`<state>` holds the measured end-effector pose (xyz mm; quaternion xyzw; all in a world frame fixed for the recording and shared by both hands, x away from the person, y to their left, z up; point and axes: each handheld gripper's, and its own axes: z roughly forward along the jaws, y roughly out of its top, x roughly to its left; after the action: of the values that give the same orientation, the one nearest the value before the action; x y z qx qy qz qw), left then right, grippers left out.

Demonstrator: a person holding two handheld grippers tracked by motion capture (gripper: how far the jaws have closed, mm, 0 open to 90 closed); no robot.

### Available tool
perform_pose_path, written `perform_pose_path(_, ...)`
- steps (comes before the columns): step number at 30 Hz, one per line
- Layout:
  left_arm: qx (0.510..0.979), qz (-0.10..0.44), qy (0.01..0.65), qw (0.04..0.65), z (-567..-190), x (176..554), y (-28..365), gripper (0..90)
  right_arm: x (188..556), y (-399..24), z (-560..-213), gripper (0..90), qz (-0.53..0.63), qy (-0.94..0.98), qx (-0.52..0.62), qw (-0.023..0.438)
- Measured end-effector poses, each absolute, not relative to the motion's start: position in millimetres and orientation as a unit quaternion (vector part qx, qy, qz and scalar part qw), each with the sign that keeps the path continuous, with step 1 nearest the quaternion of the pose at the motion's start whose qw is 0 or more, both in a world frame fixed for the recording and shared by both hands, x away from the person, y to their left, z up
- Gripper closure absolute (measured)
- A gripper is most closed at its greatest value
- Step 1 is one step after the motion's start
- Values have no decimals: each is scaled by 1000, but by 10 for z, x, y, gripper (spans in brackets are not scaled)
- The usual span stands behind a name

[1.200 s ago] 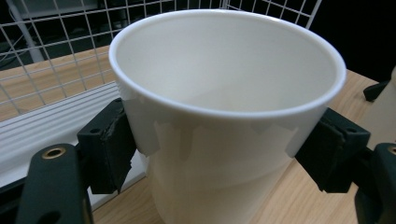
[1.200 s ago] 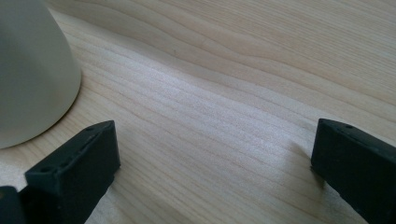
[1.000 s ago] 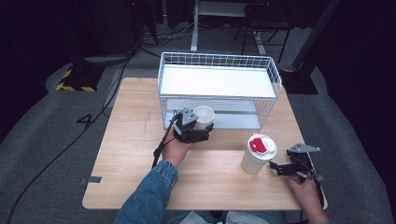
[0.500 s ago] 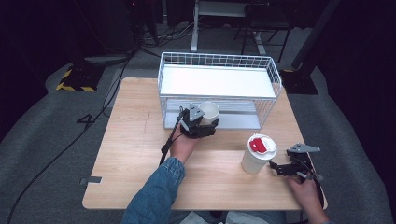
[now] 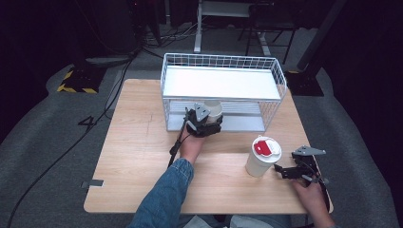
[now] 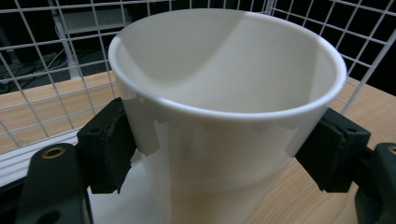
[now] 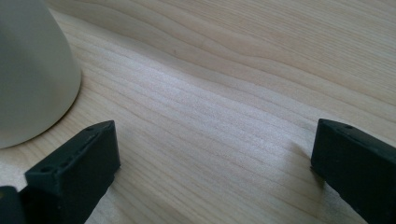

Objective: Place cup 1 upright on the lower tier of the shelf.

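White cup (image 6: 224, 116) clamped in left gripper (image 5: 203, 124), right gripper (image 5: 297, 172) open

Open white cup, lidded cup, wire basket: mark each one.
open white cup (image 6: 224, 154), left gripper view, its outer wall.
lidded cup (image 5: 259, 164), high view, its white side.
wire basket (image 5: 223, 58), high view, its far top rim.

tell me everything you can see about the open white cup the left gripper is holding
The open white cup is a plain, smooth, lidless cup, apparently paper or plastic, with a rolled rim and an empty white interior. It stands upright, clamped from both sides just below the rim by the left gripper, whose black pads press its wall. In the high view it sits at the front opening of the white wire rack's lower level.
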<state>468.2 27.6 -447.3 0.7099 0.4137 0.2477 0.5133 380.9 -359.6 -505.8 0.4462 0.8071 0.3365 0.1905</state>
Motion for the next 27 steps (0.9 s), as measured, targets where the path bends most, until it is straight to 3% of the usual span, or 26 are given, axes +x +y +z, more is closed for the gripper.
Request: perform_pose_path(27,692,255,444,508,-4688,5007,199,214,3809,-3596,-5057,13,336,807,447,191)
